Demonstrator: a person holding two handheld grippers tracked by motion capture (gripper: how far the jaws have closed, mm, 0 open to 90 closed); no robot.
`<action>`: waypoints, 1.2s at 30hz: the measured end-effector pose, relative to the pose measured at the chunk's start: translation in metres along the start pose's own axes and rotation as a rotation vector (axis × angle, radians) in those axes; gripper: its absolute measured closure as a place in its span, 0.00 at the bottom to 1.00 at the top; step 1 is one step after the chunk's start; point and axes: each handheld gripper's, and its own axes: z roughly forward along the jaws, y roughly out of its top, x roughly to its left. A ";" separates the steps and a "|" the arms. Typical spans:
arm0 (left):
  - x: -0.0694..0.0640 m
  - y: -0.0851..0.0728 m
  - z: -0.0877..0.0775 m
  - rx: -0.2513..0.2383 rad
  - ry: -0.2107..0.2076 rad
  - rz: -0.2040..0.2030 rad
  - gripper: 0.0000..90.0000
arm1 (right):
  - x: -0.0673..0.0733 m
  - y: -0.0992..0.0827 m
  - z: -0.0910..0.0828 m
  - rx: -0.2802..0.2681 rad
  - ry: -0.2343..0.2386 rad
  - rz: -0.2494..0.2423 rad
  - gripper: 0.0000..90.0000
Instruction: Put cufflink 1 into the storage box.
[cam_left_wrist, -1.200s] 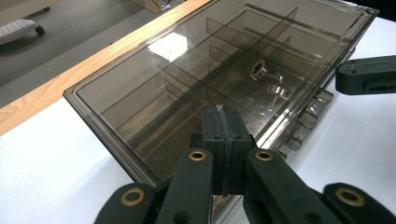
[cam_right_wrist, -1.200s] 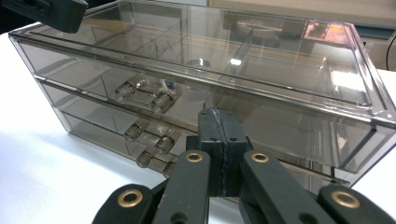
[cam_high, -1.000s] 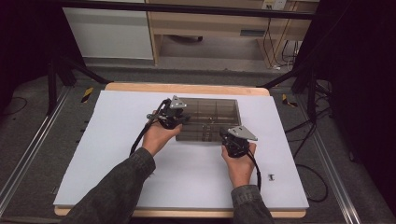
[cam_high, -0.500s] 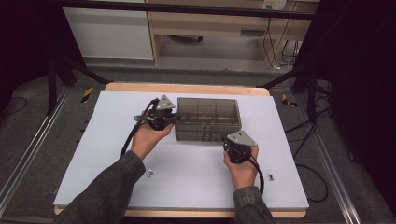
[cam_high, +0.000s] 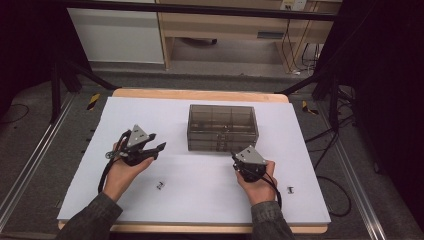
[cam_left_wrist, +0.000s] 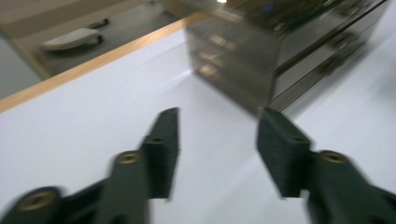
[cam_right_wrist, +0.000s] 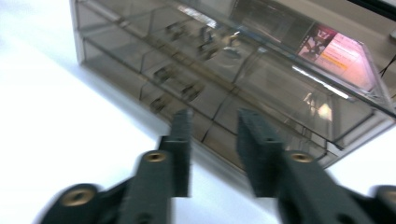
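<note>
Since the earlier frame the left gripper (cam_high: 161, 146) has swung away to centre-left, its jaws just opening, empty. The smoky clear plastic drawer box (cam_high: 222, 128) sits mid-bench, directly above the nearer right gripper (cam_high: 234, 159), jaws parted, probably clear of it.

I see bare white board (cam_high: 200, 200) all round the smoked drawer box (cam_high: 222, 127), which stands mid-table as the one tall obstacle; my left gripper (cam_high: 159, 148) has free room left of it; my right gripper (cam_high: 235, 160) sits close against its front; two small clips (cam_high: 159, 185) lie low near the front edge.
</note>
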 end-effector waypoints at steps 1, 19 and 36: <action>0.000 -0.009 -0.005 0.003 0.010 0.001 0.41 | 0.002 0.000 0.001 0.008 0.003 -0.012 0.65; 0.024 -0.059 -0.038 0.004 0.109 -0.011 0.07 | 0.031 0.008 0.006 0.059 -0.089 -0.353 0.43; 0.022 -0.072 -0.039 0.015 0.134 -0.005 0.07 | 0.047 0.010 0.010 0.109 -0.190 -0.579 0.55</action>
